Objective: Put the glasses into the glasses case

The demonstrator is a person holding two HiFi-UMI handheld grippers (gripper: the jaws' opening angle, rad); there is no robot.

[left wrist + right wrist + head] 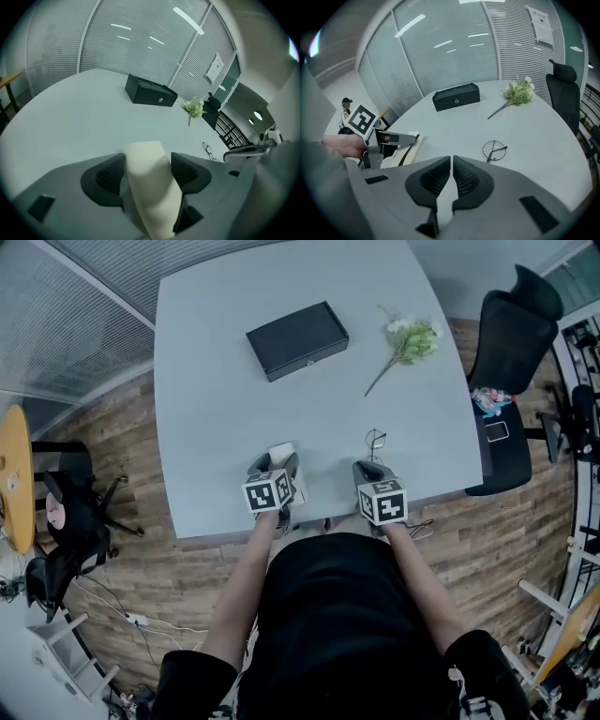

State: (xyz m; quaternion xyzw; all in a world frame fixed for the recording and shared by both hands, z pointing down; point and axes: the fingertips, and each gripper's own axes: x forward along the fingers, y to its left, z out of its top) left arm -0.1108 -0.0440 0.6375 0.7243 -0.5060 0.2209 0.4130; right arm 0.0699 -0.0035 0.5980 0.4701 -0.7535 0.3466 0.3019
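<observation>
The wire-framed glasses lie on the pale table, just ahead of my right gripper. Its jaws stand a narrow gap apart with nothing between them. My left gripper is near the table's front edge, shut on a flat cream-coloured piece that sticks out past its pads. The black glasses case sits closed at the far side of the table, well away from both grippers.
A sprig of white flowers lies at the far right of the table. A black office chair stands beyond the table's right edge. Glass walls with blinds run behind the table.
</observation>
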